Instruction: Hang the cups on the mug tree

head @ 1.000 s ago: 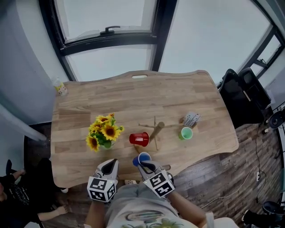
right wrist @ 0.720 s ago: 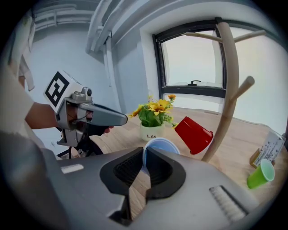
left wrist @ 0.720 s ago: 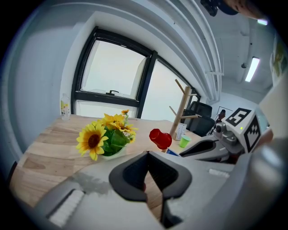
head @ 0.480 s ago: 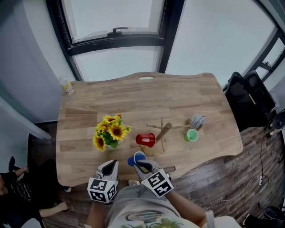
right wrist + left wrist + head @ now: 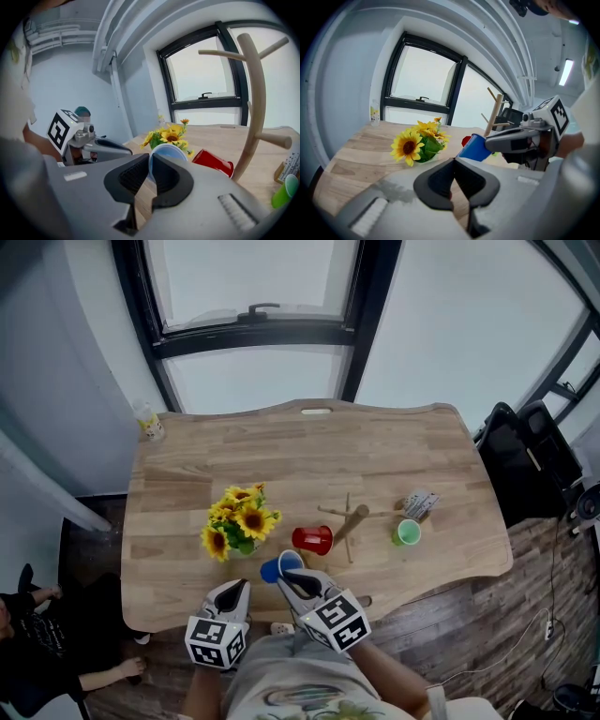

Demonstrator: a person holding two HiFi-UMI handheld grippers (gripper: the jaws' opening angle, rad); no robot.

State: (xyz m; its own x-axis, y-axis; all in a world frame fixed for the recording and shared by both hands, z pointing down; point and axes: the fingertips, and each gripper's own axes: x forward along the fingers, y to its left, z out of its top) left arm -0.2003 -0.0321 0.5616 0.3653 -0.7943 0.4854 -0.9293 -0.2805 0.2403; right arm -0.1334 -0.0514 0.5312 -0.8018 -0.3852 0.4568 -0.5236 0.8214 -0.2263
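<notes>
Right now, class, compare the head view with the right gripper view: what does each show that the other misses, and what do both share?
Only the head view shows the wooden floor, the table's whole outline and the marker cube on the right gripper. Only the right gripper view shows the ceiling pipes and, close up, the jaws pinching the blue cup's rim. Both show the blue cup, the red cup on its side, sunflowers, mug tree, green cup, left gripper and window.
</notes>
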